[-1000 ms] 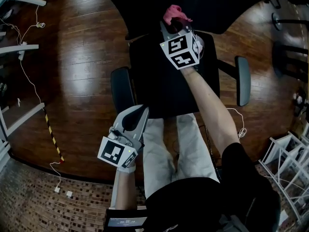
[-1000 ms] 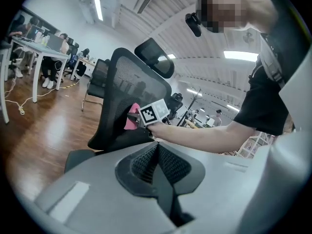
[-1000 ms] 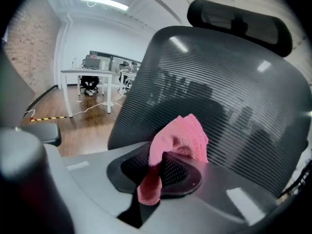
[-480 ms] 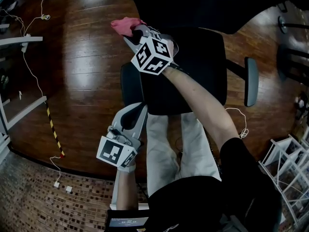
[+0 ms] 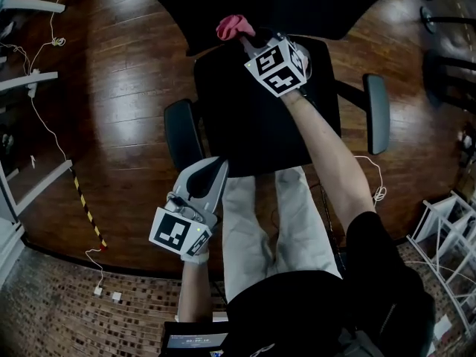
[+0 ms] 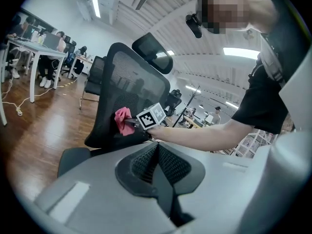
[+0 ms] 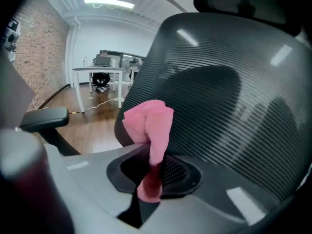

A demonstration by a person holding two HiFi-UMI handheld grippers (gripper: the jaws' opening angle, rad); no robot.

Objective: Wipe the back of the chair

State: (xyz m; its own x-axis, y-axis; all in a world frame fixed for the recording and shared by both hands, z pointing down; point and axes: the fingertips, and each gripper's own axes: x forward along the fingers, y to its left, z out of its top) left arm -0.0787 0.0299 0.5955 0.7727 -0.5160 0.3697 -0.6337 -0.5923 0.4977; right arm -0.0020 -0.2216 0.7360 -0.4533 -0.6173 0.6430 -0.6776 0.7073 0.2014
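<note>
The left gripper point(image 6: 157, 147) has its jaws pressed together on nothing; beyond, the right gripper point(image 6: 128, 123) holds a pink cloth point(image 6: 122, 119) against the chair back point(image 6: 129, 79).

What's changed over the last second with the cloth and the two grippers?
The right gripper, shut on the pink cloth, swept left along the chair's backrest, then came back rightward toward its middle. Nothing was grabbed or released. The left gripper stayed shut, empty and held back from the chair.

The mesh chair back point(image 7: 229, 106) walls off everything ahead of the right gripper point(image 5: 251, 44), pink cloth point(image 7: 148, 123) right up at it. Open wood floor point(image 5: 119, 103) on the person's left, but an armrest point(image 5: 181, 134) juts out each side of the seat point(image 5: 253, 125).
</note>
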